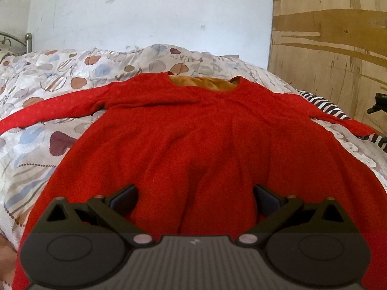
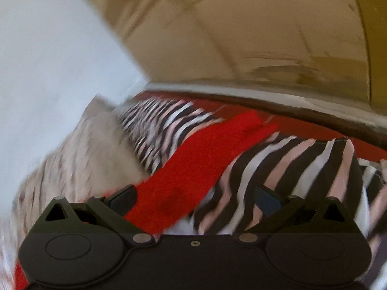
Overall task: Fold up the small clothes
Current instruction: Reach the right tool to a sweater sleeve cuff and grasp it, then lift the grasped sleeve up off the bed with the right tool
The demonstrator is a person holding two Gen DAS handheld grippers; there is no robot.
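Note:
A small red long-sleeved dress point(image 1: 193, 130) lies spread flat on the bed, neckline away from me, both sleeves stretched out sideways. My left gripper point(image 1: 194, 198) hovers open over the middle of its lower hem, nothing between the fingers. In the right wrist view, which is motion-blurred, the dress's red right sleeve point(image 2: 200, 166) runs diagonally across a black-and-white striped garment point(image 2: 290, 176). My right gripper point(image 2: 194, 199) stands open just above that sleeve; its left finger is over the sleeve's edge, its right finger over the stripes.
A patterned quilt point(image 1: 48, 77) covers the bed. An orange-brown cloth point(image 1: 205, 84) shows behind the neckline. The striped garment point(image 1: 324, 104) lies at the right. A white wall point(image 1: 145, 12) and a plywood board point(image 1: 333, 48) stand behind; a metal bedpost point(image 1: 28, 41) is far left.

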